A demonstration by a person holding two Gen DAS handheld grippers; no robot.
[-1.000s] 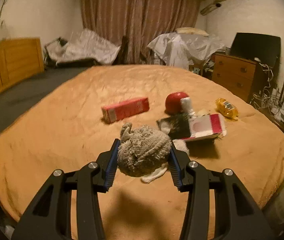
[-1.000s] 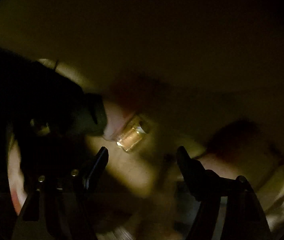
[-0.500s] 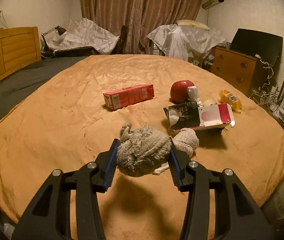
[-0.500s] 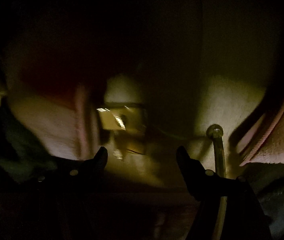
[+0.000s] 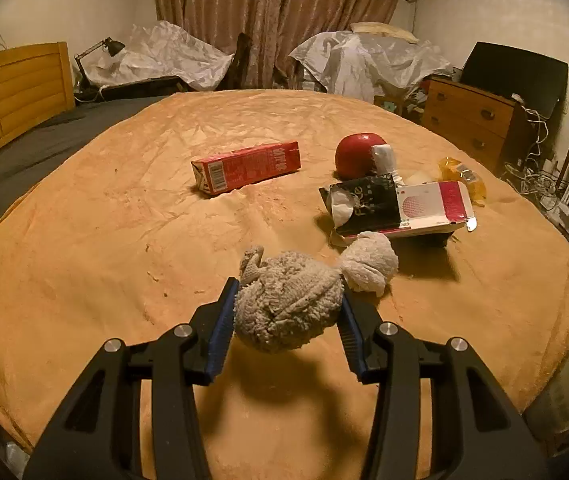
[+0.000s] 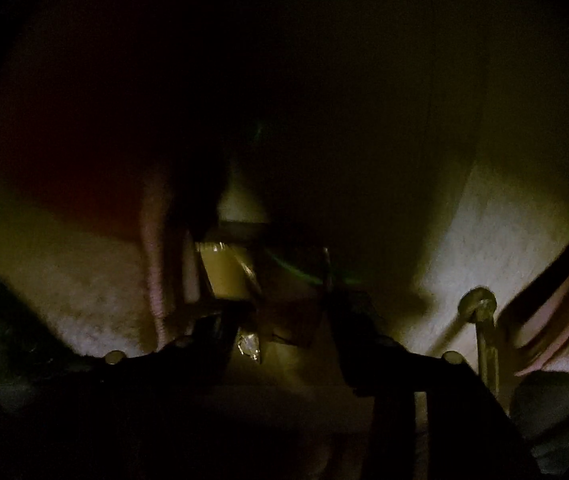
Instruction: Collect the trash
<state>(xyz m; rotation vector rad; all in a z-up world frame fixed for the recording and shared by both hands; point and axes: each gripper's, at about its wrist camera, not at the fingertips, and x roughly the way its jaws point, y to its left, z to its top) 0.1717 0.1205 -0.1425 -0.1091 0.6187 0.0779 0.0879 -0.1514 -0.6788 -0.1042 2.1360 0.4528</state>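
1. Left gripper: jaws clamped on a balled grey knitted cloth, one blue-edged finger pressing each side. Cloth is clear of the orange blanket; its shadow lies on the blanket below.
2. Crumpled white wad: on the blanket, just right of and beyond the held cloth.
3. Flattened red-and-white box with a black packet on its left part: beyond the wad.
4. Red round object: behind the box, a white-capped piece against it.
5. Yellow wrapper: right of the box.
6. Red carton: on its side, mid-blanket, well apart from the pile.
7. Wooden dresser: beyond the bed, right.
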